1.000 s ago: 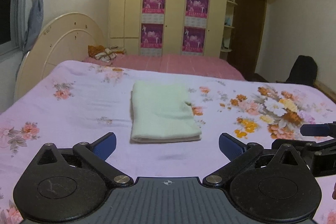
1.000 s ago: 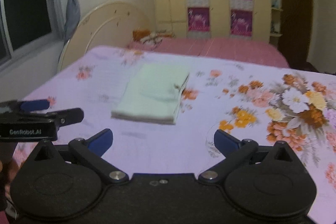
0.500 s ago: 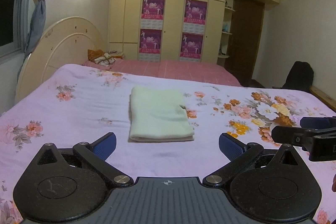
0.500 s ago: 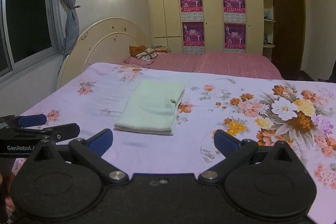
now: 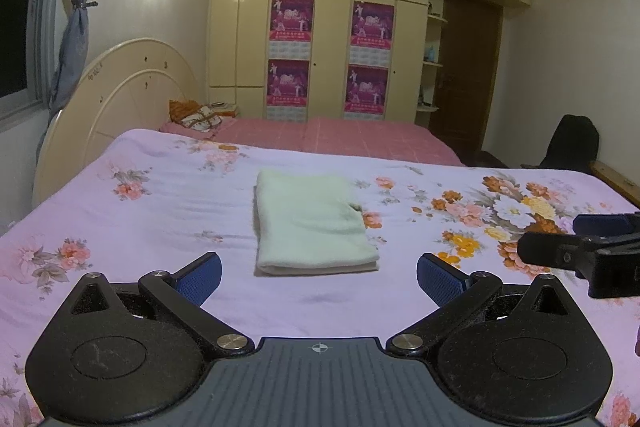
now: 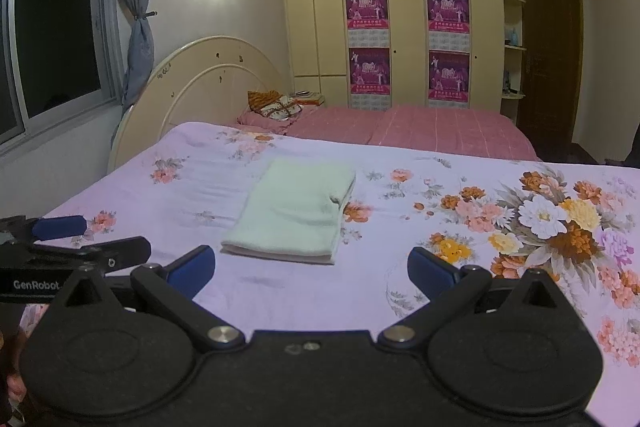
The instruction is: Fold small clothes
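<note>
1. Your left gripper (image 5: 318,277) is spread wide with nothing between the blue pads (image 5: 436,277). It sits low at the near edge of the bed, apart from the cloth, which reads as a stand-off position rather than a reach.

2. Your right gripper (image 6: 310,269) is likewise splayed and empty. It is level with the left one, just to its right, each showing at the edge of the other's view. With both claws free and clear, the fold looks finished or close to it.

3. The pale green garment (image 5: 312,225) lies flat on the floral bedsheet (image 5: 140,219), roughly mid-bed, ahead of both grippers. It is already a tidy rectangle with stacked layers showing along its near edge.

4. Its long axis runs near to far, one short end facing you. The far right corner shows a small tuck or notch that I judge to be a loose inner layer.

5. If another fold is wanted, the short near edge is your easiest grab from here.
</note>
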`<state>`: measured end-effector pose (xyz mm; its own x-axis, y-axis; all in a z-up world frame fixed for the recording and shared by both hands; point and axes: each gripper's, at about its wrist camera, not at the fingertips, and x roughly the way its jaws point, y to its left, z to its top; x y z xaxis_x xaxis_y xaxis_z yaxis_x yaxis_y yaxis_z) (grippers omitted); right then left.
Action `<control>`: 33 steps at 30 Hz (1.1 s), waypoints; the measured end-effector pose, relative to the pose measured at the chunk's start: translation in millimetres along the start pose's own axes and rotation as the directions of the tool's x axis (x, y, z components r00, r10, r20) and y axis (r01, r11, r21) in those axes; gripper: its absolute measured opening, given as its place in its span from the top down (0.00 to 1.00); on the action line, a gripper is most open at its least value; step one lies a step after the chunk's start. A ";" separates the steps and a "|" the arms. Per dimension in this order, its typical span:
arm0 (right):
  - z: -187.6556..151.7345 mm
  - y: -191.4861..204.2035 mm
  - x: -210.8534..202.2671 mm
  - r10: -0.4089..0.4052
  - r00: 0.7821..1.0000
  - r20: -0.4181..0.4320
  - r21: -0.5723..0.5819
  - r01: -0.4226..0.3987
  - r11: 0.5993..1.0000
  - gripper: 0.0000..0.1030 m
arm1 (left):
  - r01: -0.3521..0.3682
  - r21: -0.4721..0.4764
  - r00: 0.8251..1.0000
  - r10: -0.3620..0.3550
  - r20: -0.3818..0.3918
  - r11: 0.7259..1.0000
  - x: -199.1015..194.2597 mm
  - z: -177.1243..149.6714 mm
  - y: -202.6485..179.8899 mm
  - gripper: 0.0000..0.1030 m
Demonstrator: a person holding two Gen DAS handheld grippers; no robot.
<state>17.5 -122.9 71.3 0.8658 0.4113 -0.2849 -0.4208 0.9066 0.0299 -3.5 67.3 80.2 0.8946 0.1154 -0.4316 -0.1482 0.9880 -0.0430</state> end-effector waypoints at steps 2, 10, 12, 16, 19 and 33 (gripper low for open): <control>1.5 0.2 0.6 -0.001 1.000 0.002 -0.001 0.001 1.000 0.01 | -0.002 0.002 1.000 0.002 0.001 1.000 -0.1 0.5 1.3 0.00; 3.6 2.1 1.7 -0.006 1.000 0.004 -0.005 0.006 1.000 0.01 | -0.003 0.002 1.000 0.003 0.007 1.000 -0.4 1.2 1.6 0.00; 4.2 1.6 1.8 -0.007 1.000 0.003 -0.006 0.007 1.000 0.01 | -0.004 0.001 1.000 0.004 0.007 1.000 -1.7 0.3 0.8 0.00; 5.1 0.1 1.4 -0.006 1.000 0.003 -0.007 0.006 1.000 0.01 | -0.005 0.002 1.000 0.005 0.006 1.000 -2.0 0.0 0.5 0.00; 5.8 -0.9 1.3 -0.006 1.000 -0.001 -0.008 0.006 1.000 0.01 | -0.003 0.004 1.000 0.003 0.004 1.000 -1.9 0.1 0.0 0.00; 3.9 -4.8 -0.2 -0.013 1.000 -0.007 0.006 0.013 1.000 0.01 | 0.004 0.014 1.000 -0.004 0.000 1.000 -0.6 2.0 -2.5 0.00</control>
<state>20.4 -126.9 74.9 0.8693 0.3992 -0.2916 -0.4083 0.9123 0.0320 -2.8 65.0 82.3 0.8954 0.1115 -0.4312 -0.1387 0.9898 -0.0320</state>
